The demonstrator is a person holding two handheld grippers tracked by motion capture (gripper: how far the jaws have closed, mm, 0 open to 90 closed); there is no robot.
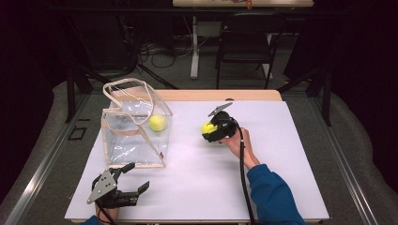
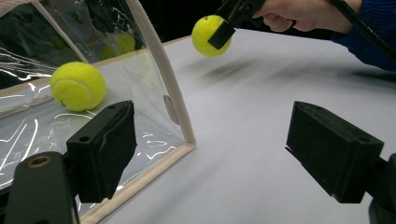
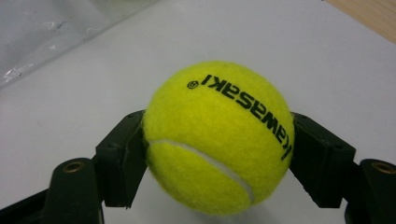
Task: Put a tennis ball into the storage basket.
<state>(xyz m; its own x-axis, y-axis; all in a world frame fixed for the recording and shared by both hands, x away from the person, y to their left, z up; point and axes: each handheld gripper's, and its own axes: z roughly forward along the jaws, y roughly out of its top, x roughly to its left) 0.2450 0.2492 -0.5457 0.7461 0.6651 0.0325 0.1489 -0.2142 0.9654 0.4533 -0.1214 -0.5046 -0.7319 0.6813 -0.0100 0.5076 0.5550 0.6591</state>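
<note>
My right gripper (image 1: 210, 131) is shut on a yellow tennis ball (image 1: 208, 127), held a little above the white mat right of centre; the ball (image 3: 218, 137) sits squeezed between both black jaws, and in the left gripper view it (image 2: 210, 35) hangs in the air at the top. A second tennis ball (image 1: 157, 123) lies inside a clear plastic bag (image 1: 123, 149) with beige trim at the mat's left; it (image 2: 77, 86) shows through the bag's wall (image 2: 154, 93). My left gripper (image 1: 133, 178) rests open at the front left, just in front of the bag (image 2: 32, 135), with nothing between its jaws.
The white mat (image 1: 281, 154) covers a wooden table (image 1: 220, 95). A dark chair (image 1: 245, 42) and a white table leg (image 1: 194, 47) stand on the floor beyond, with cables nearby. A blue sleeve (image 1: 272, 197) comes in from the bottom right.
</note>
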